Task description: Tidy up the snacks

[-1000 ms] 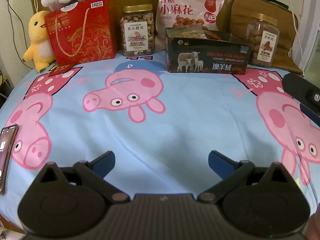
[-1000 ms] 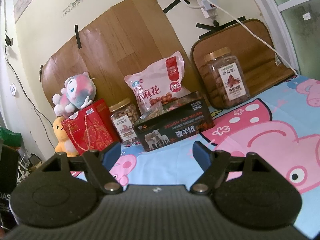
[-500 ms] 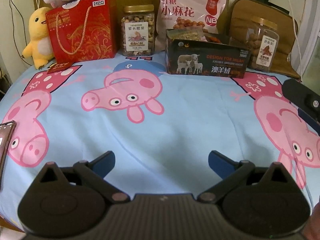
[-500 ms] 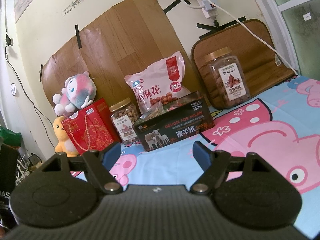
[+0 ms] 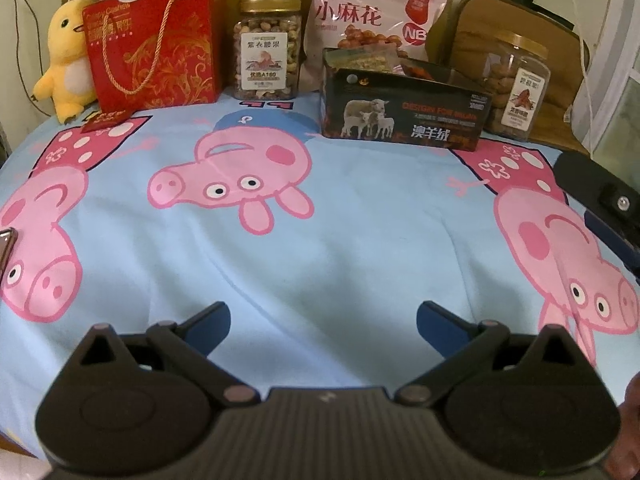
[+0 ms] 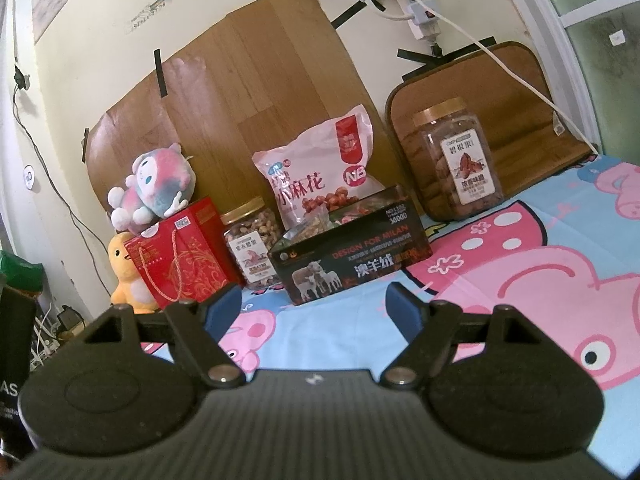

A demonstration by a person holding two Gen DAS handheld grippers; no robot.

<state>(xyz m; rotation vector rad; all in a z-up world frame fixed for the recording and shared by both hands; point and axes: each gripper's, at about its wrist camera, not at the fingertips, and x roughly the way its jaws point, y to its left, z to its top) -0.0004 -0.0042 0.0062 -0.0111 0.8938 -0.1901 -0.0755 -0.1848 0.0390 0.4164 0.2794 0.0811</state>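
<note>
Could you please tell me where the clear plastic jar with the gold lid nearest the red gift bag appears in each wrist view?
Left wrist view: the clear gold-lidded jar stands top centre-left, right of the red gift bag.
Right wrist view: the jar is left of centre, partly behind the black sheep-printed box.
Shared landmark: the pink snack bag behind the box.

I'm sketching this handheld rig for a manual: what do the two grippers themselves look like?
Both look alike. The left gripper and right gripper each have a matte black ribbed body, two rounded black housings with triangular cut-outs, black linkage arms with metal pivot pins, and dark blue fingers. No cables or sleeves are visible.
</note>
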